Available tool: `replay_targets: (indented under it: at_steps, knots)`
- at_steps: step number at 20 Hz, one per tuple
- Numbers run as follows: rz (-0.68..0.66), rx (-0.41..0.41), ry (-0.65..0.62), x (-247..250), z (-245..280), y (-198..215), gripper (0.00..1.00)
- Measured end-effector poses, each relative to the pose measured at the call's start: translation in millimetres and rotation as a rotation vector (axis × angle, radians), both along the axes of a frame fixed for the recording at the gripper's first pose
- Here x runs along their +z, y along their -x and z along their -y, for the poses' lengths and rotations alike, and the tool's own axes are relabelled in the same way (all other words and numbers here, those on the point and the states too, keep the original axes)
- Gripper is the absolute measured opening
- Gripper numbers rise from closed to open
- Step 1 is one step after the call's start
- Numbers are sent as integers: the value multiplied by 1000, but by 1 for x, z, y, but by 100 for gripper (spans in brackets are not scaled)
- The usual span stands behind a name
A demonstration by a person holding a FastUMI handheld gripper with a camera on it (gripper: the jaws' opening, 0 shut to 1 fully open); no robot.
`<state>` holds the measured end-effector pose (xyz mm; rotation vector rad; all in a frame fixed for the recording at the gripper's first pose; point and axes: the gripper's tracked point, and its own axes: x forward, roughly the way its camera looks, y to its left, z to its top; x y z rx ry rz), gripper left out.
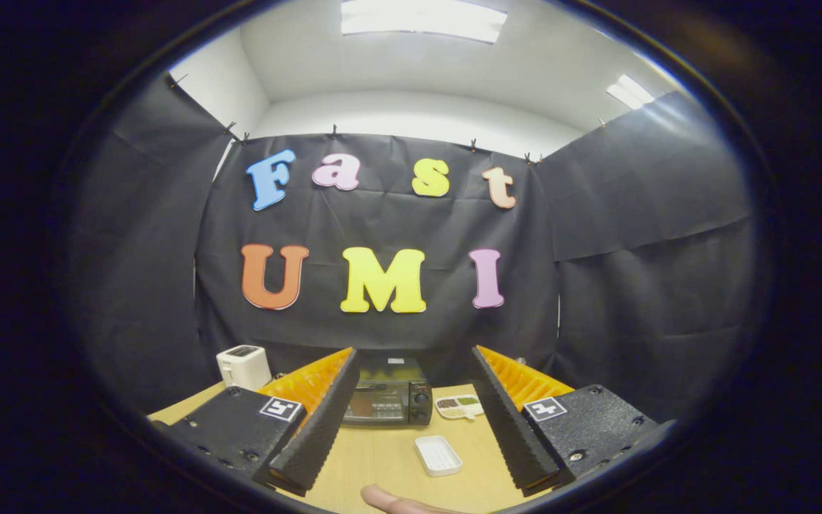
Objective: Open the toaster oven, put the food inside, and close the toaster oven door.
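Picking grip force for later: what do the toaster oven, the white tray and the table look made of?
Toaster oven: likely dark painted metal with a glass door, which shows a faint sheen.
White tray: looks like smooth plastic or ceramic; too small to tell.
Table: pale wood-look top, matte.
The gripper is open, holding nothing.

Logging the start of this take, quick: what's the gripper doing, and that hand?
Gripper: open, holding nothing, toaster oven beyond the fingers.
Hand: resting on the table, holding nothing visible.
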<state>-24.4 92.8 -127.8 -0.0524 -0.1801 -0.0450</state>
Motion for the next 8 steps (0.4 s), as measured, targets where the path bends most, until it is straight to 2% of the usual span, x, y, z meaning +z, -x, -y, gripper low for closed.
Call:
replay_targets:
  at_steps: [8]
  knots:
    - [-10,23,19,-10,5,-2,98]
